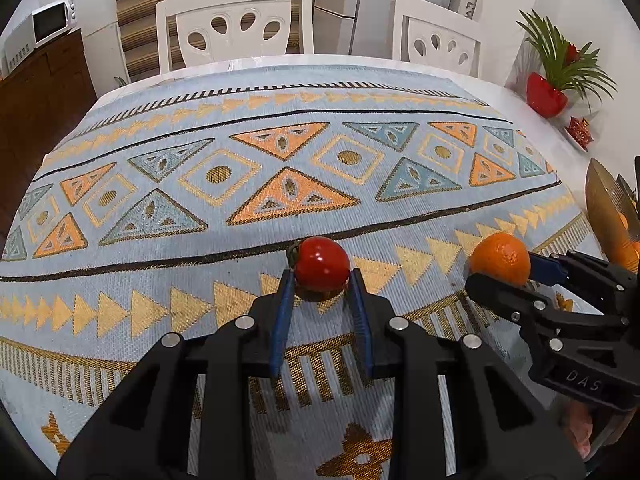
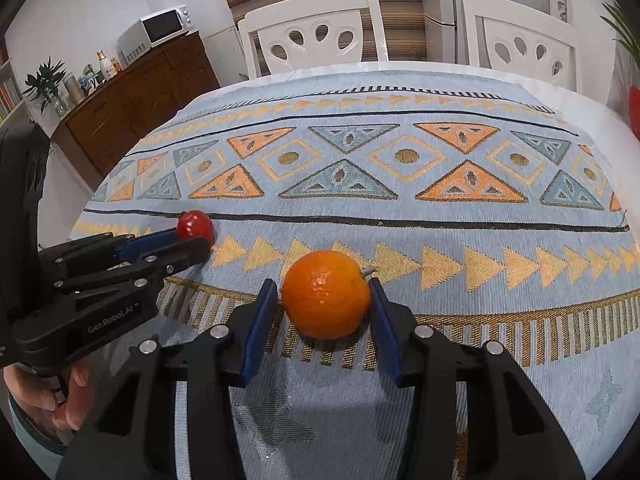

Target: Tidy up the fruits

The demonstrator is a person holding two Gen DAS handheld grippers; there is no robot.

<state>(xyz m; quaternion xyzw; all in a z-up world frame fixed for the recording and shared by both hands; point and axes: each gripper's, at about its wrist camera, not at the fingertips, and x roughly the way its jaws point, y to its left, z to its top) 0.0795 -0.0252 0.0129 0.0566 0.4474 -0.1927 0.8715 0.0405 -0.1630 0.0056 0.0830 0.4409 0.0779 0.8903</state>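
A red tomato (image 1: 322, 266) lies on the patterned cloth between the blue pads of my left gripper (image 1: 322, 276). The jaws sit close on either side of it, and the gripper is open. An orange (image 2: 326, 294) rests on the cloth between the pads of my right gripper (image 2: 323, 292), also open, with a thin gap at the left pad. The left wrist view shows the orange (image 1: 500, 258) at the right, with the right gripper (image 1: 502, 274) around it. From the right wrist, the tomato (image 2: 195, 225) appears at the tips of the left gripper (image 2: 192, 240).
The blue and orange tablecloth (image 1: 280, 168) covers the table. A gold bowl (image 1: 604, 208) holding orange fruit stands at the right edge. Behind it are a red potted plant (image 1: 548, 94), two white chairs (image 1: 236, 20) and a sideboard with a microwave (image 2: 154, 32). A hand (image 2: 68, 396) holds the left gripper.
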